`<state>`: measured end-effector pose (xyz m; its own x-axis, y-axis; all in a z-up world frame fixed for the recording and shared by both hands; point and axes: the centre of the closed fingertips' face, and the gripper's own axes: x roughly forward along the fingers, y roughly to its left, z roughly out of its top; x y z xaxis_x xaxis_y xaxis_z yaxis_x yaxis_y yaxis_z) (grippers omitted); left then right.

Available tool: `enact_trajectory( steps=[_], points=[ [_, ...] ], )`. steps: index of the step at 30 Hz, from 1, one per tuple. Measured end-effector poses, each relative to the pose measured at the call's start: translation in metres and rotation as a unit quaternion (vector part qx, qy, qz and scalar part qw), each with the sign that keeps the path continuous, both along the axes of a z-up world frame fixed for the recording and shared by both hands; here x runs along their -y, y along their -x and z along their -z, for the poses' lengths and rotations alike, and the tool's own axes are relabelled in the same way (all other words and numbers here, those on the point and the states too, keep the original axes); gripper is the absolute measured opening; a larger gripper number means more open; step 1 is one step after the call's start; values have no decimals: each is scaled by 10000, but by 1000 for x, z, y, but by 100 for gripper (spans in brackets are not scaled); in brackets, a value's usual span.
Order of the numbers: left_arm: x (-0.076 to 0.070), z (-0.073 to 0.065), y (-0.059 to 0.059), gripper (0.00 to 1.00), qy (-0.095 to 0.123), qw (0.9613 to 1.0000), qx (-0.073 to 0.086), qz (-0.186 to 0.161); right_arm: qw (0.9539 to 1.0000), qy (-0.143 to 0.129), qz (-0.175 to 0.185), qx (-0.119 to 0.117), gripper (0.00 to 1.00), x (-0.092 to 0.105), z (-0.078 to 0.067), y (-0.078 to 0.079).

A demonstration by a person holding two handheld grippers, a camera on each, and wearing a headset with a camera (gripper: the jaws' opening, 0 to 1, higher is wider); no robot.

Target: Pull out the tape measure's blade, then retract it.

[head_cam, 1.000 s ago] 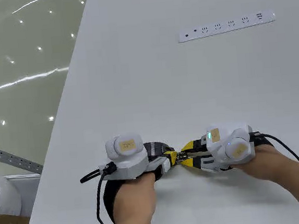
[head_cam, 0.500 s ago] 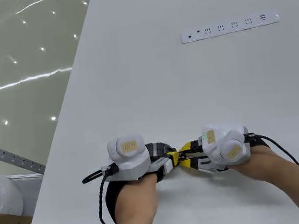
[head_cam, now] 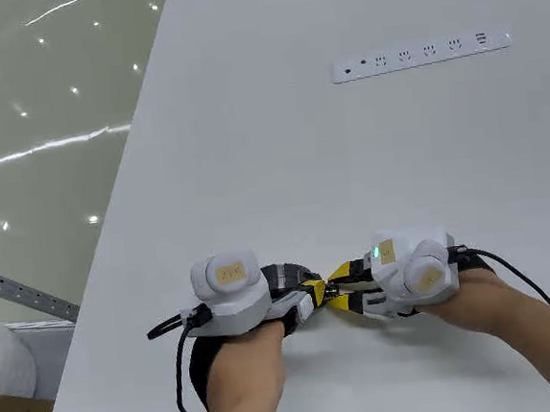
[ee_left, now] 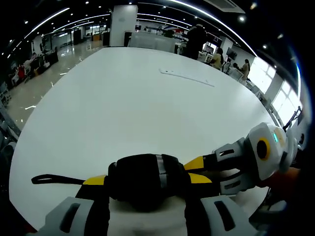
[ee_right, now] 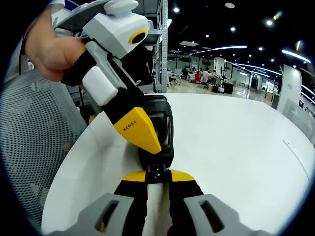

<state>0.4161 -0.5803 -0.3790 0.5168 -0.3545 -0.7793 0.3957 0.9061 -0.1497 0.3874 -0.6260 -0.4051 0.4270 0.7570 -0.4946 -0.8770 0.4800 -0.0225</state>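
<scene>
Well apart from the power strip (head_cam: 420, 51), down by the near edge of the white tabletop (head_cam: 281, 167), the two tools meet nose to nose around the tape measure (ee_right: 162, 123). The left hand-held gripper (ee_left: 146, 181) is clenched on the tape measure's black case: in the left gripper view its yellow-tipped jaws press on either flank of the rounded body, and a thin black strap (ee_left: 49, 179) trails from the case across the tabletop on the side away from the power strip. The right hand-held gripper (ee_right: 157, 176) is closed too, its two yellow tips pinched together on the small dark end hook (ee_right: 156, 170) of the blade, which sits just at the mouth of the case (how much blade is out cannot be told, the tips being so close to the case). In the head view the case lies between the two white gripper bodies, nearer the left one, with the person's hands (head_cam: 245, 363) below them on the side farthest from the power strip. A black cable (head_cam: 506, 261) loops from the right tool over the tabletop. In the right gripper view a grey mesh chair back (ee_right: 29, 147) stands beyond the tabletop's edge, on the far side of the tape measure from the power strip. A glossy floor (head_cam: 35, 111) lies beside the tabletop.
</scene>
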Motion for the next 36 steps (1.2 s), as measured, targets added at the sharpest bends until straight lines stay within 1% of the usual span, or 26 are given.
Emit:
enact_trajectory(
  steps=[3, 8, 13, 16, 18, 20, 23, 27, 29, 32, 33, 36],
  points=[
    [0, 0, 1, 59, 68, 10000, -19, -20, 10000, 11, 19, -23, 15, 0, 0, 1],
    [1, 0, 1, 60, 84, 10000, -23, 39, 10000, 44, 35, -63, 15, 3, -3, 1],
    [1, 0, 2, 60, 98, 9998, 5, 150, 9999, 82, 71, -115, 19, 5, -2, 3],
    [-1, 0, 4, 60, 141, 9997, -13, 188, 9998, 64, 130, -135, 21, 5, -6, 4],
    [-1, 0, 5, 60, 155, 9996, -16, 217, 9997, 22, 167, -177, 21, 5, -8, 4],
    [-2, 0, 5, 60, 163, 9995, -13, 268, 9996, 38, 197, -180, 21, 6, -10, 5],
    [-4, -3, 5, 59, 215, 9993, 16, 304, 9995, 62, 235, -222, 22, 9, -10, 6],
    [-3, -8, 4, 60, 334, 9988, 28, 370, 9991, 28, 344, -255, 23, 13, -17, 7],
    [-3, -11, 4, 61, 372, 9984, 68, 423, 9989, 13, 398, -263, 23, 14, -20, 8],
    [-1, -15, 5, 61, 480, 9976, 82, 497, 9986, 23, 453, -287, 24, 16, -22, 9],
    [0, -17, 4, 61, 514, 9973, 127, 515, 9985, 31, 472, -288, 24, 17, -22, 9],
    [0, -18, 4, 61, 560, 9968, 145, 559, 9983, 56, 497, -291, 24, 18, -24, 10]
  ],
)
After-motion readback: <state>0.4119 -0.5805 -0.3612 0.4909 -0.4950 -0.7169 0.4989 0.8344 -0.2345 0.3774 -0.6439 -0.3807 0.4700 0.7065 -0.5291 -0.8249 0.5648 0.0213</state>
